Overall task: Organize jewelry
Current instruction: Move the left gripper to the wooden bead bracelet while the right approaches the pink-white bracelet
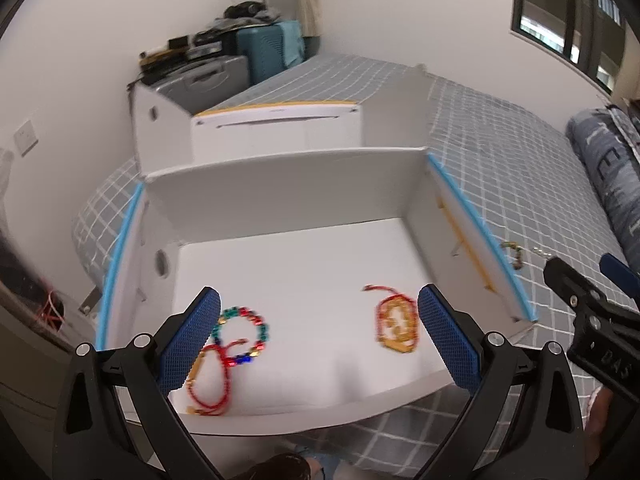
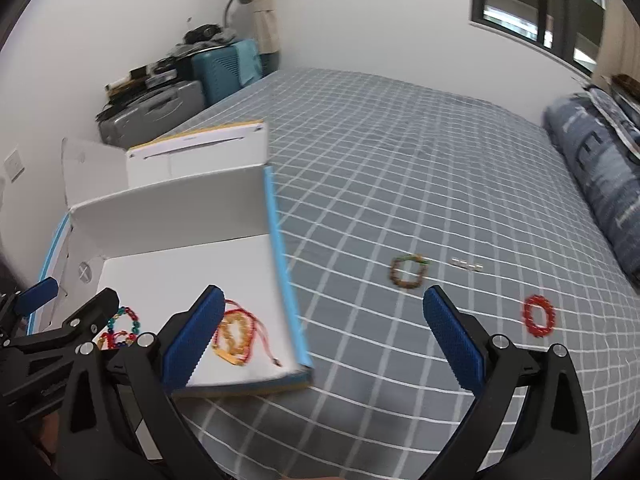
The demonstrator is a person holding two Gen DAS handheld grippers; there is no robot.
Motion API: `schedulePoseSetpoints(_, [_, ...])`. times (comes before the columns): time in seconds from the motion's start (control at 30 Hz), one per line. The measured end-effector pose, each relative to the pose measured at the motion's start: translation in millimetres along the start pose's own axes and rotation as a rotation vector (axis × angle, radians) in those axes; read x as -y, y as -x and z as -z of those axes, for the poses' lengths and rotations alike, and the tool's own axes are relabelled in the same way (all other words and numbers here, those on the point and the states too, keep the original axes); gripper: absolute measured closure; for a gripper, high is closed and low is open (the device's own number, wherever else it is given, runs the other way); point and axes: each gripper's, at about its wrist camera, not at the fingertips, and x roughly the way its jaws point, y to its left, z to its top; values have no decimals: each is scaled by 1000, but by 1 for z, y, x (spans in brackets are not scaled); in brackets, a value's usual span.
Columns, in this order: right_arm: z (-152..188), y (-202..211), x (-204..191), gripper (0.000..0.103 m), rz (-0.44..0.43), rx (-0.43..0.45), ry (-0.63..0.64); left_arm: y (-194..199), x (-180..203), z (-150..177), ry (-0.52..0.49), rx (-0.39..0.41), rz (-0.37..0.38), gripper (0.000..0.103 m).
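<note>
The left gripper [image 1: 320, 316] hangs with jaws spread wide and empty above the white box [image 1: 288, 196]; a multicoloured bead bracelet [image 1: 241, 332] lies by its left finger, an orange-and-red one [image 1: 397, 325] by its right; the right gripper [image 2: 324, 320] — equally wide, holding nothing — hovers over the checked bedspread [image 2: 400, 152]; ahead of it lie a brown bracelet [image 2: 409, 271] and, further right, a red bracelet [image 2: 539, 315].

Soft daylight, motion blur, fisheye warp
</note>
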Motion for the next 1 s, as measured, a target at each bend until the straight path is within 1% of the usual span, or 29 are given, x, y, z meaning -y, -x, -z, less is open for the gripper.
schedulePoseSetpoints(0.07, [2, 8, 17, 8, 24, 2, -13, 4, 19, -5, -36, 8, 15, 6])
schedulePoseSetpoints(0.2, [8, 28, 59, 8, 83, 6, -50, 13, 61, -17, -84, 16, 84, 6])
schedulePoseSetpoints(0.33, [15, 48, 97, 8, 131, 11, -91, 14, 104, -24, -127, 2, 154, 6])
schedulePoseSetpoints(0.47, [29, 67, 137, 8, 188, 8, -122, 13, 151, -28, -186, -3, 201, 6])
schedulePoseSetpoints(0.57, [45, 79, 169, 8, 228, -7, -150, 7, 178, -30, -220, -16, 227, 6])
schedulePoseSetpoints(0.67, [64, 87, 201, 8, 257, -30, -193, -6, 210, -31, -259, -33, 246, 6])
schedulePoseSetpoints(0.77, [86, 88, 227, 8, 276, -59, -230, -29, 240, -28, -283, -64, 259, 6])
schedulePoseSetpoints(0.87, [110, 81, 248, 8, 294, -102, -263, -57, 264, -23, -305, -104, 270, 6])
schedulePoseSetpoints(1.0, [143, 59, 267, 8, 297, -169, -302, -97, 288, -13, -340, -151, 248, 6])
